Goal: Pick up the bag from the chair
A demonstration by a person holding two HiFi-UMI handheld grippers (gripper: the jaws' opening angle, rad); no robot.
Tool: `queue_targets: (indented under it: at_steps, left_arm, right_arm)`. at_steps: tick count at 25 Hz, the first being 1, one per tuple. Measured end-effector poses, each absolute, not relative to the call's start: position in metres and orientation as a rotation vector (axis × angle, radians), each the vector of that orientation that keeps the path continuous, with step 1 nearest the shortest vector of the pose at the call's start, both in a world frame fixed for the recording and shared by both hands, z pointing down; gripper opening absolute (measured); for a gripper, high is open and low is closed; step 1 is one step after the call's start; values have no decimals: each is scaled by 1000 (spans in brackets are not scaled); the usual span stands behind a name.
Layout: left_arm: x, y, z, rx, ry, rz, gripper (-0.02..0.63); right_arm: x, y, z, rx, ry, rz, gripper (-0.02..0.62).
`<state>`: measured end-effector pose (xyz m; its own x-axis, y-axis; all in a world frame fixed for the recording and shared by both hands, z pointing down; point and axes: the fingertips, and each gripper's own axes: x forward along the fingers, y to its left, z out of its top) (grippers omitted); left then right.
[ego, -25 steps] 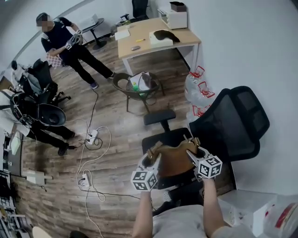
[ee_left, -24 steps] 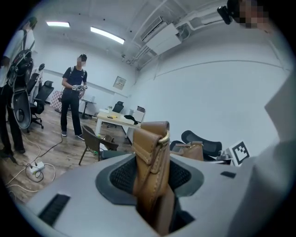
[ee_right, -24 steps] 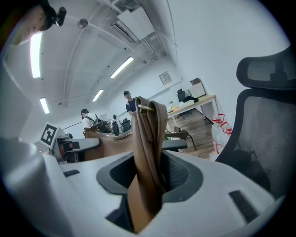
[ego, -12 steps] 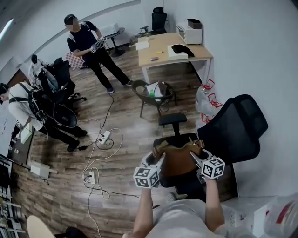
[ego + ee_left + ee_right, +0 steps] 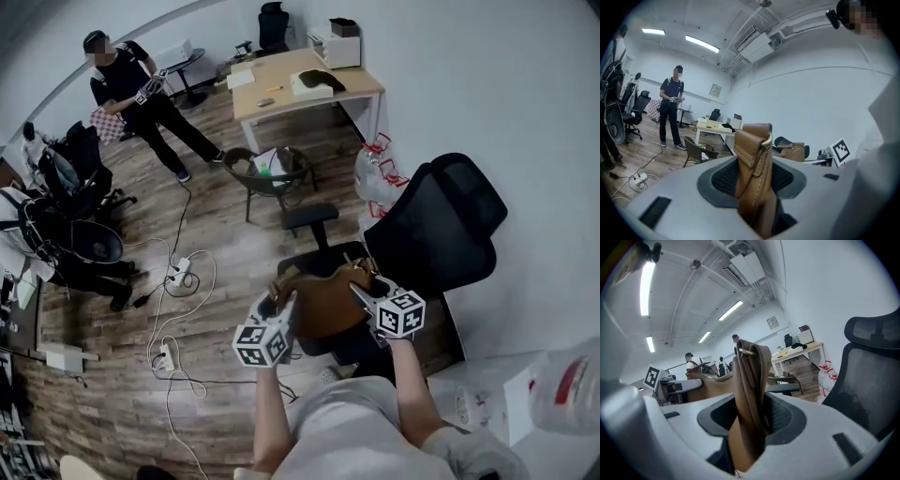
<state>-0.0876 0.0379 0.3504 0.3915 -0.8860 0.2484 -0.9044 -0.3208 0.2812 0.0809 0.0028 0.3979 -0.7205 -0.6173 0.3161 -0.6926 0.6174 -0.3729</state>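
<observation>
- The left gripper is clamped on a tan leather strap end at the bag's left edge. The leather fills the gap between its pads.
- The right gripper pinches the matching strap end on the other edge, just under a metal ring.
- The brown bag is slung between the two grippers, over the seat of the black office chair. From above I cannot tell whether its bottom is clear of the cushion.
- It looks like soft, thick leather. The top edge dips between the two holds, so I would expect the body to sag and swing, not keep its shape.
- The strap ends seem the right places to hold: stitched, doubled and stiffer than the sides. Smooth leather could creep through the pads if the bag is heavy, so both ends want to rise evenly.
- Farther off stand a small brown chair, a wooden desk and a person holding another gripper.
</observation>
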Motion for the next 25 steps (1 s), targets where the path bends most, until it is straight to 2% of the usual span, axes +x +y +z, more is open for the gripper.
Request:
queue_targets:
  at_steps: [25]
  left_arm:
    - [-90, 63, 348, 2267, -1579, 5, 166]
  right_arm:
    - [79, 24, 389, 1093, -2658, 651, 171]
